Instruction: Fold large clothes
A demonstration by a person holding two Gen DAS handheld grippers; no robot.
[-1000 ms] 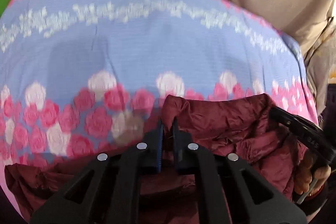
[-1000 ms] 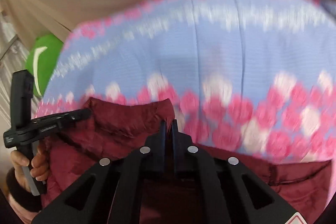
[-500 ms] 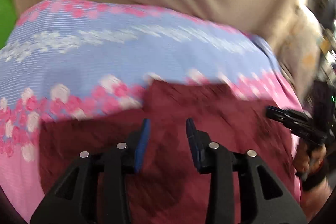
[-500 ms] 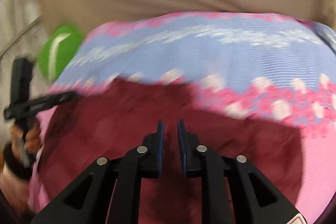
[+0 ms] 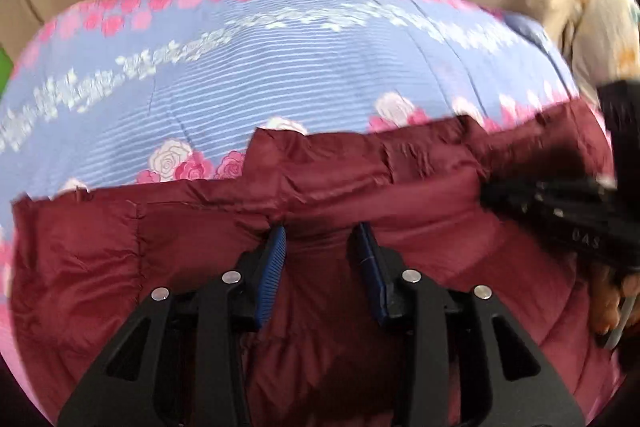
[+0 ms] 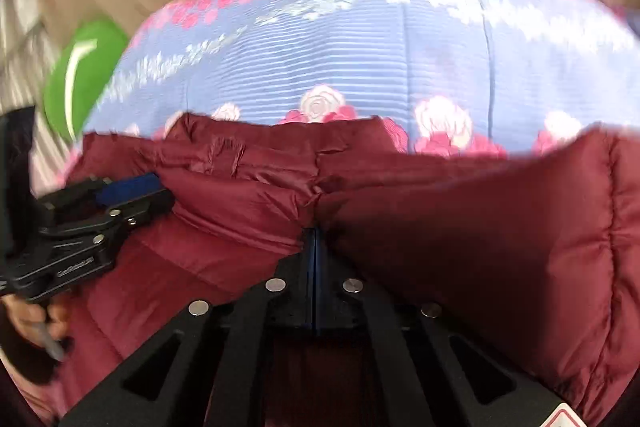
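The maroon jacket lies on a floral bedsheet, under the left gripper's parted fingers, while the right gripper's fingers have just closed together at a jacket fold.

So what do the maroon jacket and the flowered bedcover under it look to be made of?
Maroon jacket: likely a thin nylon or polyester shell, padded; it has a slight sheen, fine crinkles and puffy stitched panels. Flowered bedcover: probably matte woven cotton or a blend, printed with roses and stripes, showing no gloss.
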